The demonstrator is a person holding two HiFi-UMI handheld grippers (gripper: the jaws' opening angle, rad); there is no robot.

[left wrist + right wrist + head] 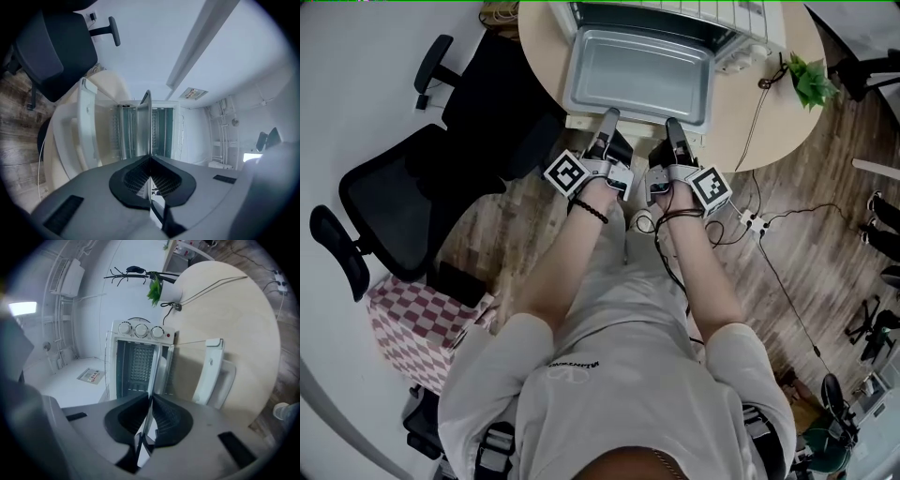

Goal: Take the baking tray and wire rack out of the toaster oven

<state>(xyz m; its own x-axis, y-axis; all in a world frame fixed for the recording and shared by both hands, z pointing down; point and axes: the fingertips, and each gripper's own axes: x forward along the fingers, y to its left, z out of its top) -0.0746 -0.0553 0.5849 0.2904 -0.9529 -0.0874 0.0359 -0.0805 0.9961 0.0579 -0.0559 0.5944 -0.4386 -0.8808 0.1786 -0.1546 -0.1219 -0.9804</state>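
Observation:
A grey metal baking tray [637, 70] sticks out of the open white toaster oven [741, 37] on the round table, above the lowered oven door [581, 122]. My left gripper [607, 117] is shut on the tray's near rim on the left side. My right gripper [674, 127] is shut on the same rim further right. In the left gripper view the tray [149, 124] shows edge-on as a thin blade running from the jaws of my left gripper [150, 161] into the oven. The right gripper view shows the tray [153, 376] pinched the same way by my right gripper [150, 401]. I cannot make out the wire rack.
The pale round table [769, 103] carries a small green plant [811, 80] and a cable. A black office chair [422, 178] stands at the left on the wood floor. A power strip with cables [750, 222] lies at the right, a checkered bag [412, 319] at the lower left.

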